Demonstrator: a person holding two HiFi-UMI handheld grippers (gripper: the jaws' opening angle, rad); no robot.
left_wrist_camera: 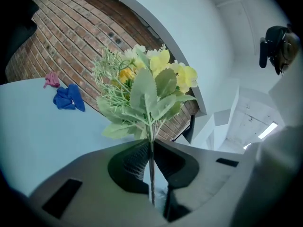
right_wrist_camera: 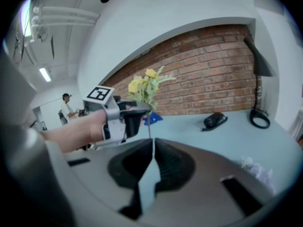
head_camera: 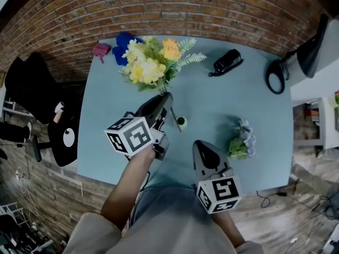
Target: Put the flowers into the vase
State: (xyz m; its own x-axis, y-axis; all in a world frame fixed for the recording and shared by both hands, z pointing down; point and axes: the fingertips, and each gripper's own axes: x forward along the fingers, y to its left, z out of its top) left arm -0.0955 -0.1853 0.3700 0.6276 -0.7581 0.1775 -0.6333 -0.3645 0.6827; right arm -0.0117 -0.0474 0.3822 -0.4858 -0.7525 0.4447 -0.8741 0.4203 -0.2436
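One pale-blue table [head_camera: 212, 97], brick wall [head_camera: 185, 7] behind — black chair [head_camera: 32, 86] alongside

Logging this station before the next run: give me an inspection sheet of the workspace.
Surface: pale blue table, matte.
Job's things: yellow-and-orange artificial flower bunch, lifted by its stem; small dark vase, upright; lilac flower bunch, lying on table.
Clutter: black stapler-like device; blue cloth; pink cloth.
Grippers: left gripper shut on yellow bunch's stem; right gripper shut, empty.
Cables: thin cable on floor.
Surroundings: red brick wall; black desk lamp; black chair.
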